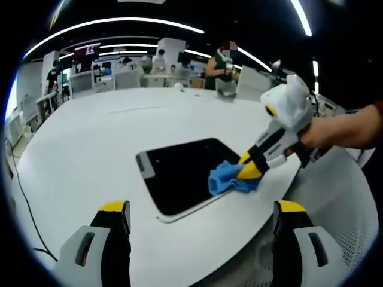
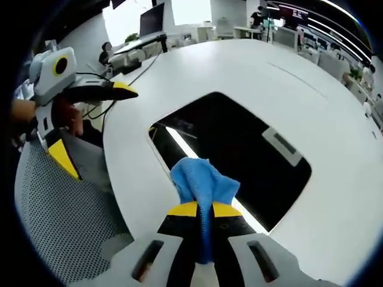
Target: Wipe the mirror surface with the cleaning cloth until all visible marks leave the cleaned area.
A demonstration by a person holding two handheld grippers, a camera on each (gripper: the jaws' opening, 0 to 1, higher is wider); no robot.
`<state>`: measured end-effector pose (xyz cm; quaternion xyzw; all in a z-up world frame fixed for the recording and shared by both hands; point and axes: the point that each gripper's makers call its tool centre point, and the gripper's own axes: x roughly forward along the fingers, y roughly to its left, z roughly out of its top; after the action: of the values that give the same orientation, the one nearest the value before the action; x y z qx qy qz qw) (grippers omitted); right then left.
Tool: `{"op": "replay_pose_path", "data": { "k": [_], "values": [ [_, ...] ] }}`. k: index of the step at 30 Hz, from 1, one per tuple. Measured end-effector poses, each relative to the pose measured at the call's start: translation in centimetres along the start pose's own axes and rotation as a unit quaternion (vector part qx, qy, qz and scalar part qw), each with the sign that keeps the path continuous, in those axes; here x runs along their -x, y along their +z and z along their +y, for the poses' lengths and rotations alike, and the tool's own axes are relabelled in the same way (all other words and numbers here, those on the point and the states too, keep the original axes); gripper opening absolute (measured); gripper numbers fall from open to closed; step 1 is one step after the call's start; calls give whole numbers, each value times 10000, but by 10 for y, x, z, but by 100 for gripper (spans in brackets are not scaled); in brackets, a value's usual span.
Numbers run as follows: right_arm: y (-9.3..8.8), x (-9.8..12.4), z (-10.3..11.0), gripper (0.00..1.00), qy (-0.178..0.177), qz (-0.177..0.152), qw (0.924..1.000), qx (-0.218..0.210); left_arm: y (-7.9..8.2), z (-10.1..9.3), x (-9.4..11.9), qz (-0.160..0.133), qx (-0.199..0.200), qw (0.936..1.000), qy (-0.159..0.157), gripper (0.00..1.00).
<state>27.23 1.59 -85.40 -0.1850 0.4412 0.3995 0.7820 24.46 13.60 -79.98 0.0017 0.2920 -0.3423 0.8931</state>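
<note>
Nowhere legible writing on mirror

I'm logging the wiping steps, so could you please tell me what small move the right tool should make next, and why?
Probably sweep the blue cloth forward across the mirror. The right tool grips the cloth at the mirror's near edge, so most of the dark surface ahead looks unwiped. The left tool hovers open, clear of the path. Marks are too faint to judge.

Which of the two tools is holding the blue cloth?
The right tool, shut on the blue cloth at the mirror's edge; the left tool is open and empty.
</note>
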Motion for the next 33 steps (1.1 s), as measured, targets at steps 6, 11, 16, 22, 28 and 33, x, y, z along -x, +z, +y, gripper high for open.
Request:
{"op": "replay_pose_path", "data": {
  "k": [6, 11, 16, 22, 28, 33],
  "values": [
    [-3, 2, -2, 1, 60, -11, 10000, -29, 0, 1, 0, -17, 86, 10000, 7, 100],
    [-4, 2, -2, 1, 104, -34, 9999, -55, -1, 2, 0, -27, 112, 9999, 23, 100],
    [-6, 3, -3, 1, 100, -29, 9999, -54, -1, 1, 0, -25, 112, 9999, 22, 100],
    [-11, 7, -7, 1, 81, -23, 9999, -88, -1, 1, 0, -17, 112, 9999, 6, 100],
    [-16, 10, -12, 1, 61, -10, 9999, -129, -1, 1, 0, -13, 119, 9999, 8, 100],
    [-20, 14, -16, 1, 67, 3, 9999, -158, -1, 0, 0, -12, 119, 9999, 4, 100]
  ]
}}
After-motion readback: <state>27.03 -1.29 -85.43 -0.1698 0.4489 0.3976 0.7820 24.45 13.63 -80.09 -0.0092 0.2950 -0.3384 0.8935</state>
